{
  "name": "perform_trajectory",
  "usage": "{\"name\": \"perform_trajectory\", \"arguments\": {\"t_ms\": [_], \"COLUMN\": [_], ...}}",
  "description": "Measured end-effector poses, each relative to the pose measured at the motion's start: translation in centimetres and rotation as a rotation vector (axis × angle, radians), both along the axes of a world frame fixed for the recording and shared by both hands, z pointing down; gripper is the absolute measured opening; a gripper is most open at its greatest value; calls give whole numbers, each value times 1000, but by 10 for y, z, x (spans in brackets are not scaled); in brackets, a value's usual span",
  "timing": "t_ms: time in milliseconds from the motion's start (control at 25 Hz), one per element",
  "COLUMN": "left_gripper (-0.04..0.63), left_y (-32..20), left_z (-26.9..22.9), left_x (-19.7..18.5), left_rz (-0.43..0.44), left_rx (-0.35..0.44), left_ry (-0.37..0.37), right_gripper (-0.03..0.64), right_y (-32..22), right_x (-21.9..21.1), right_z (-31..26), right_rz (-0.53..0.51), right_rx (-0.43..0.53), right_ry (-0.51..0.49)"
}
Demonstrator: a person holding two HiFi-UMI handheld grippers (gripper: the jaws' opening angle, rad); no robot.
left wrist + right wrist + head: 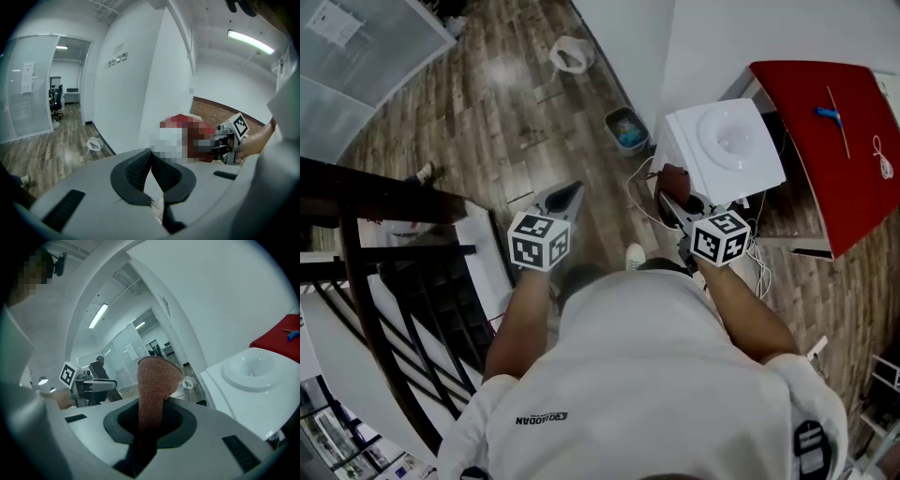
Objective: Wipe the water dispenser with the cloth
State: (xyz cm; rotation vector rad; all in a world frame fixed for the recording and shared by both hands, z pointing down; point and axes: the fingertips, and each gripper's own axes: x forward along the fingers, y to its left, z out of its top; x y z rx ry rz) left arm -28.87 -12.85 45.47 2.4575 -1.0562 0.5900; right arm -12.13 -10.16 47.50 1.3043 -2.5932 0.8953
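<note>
Right gripper [149, 425]: jaws were clamped on a rust-brown cloth [157, 378], which stood up past their tips, just beside the white water dispenser [251, 380]. Left gripper [151, 159]: jaws were together with nothing between them, held off to the dispenser's side. Beyond the dispenser lay a red tabletop [839, 141].

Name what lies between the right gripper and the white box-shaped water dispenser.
Only the reddish-brown knitted cloth, clamped by the right gripper and sticking out toward the white box-shaped water dispenser; the head view shows it.
</note>
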Motion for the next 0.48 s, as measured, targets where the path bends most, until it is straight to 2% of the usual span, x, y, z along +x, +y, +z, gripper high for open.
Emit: {"name": "perform_trajectory", "arguments": {"t_ms": [280,480], "left_gripper": [-11,-11], "left_y": [-44,-69], "left_z": [23,26], "left_x": [51,83], "left_rz": [219,400], "left_rx": [-33,-39], "left_ry": [-45,-39], "right_gripper": [54,54], "right_y": [-2,-3], "right_x": [46,63], "right_z": [5,9], "right_rz": [236,411], "right_rx": [-21,-36], "right_ry": [-16,-6]}}
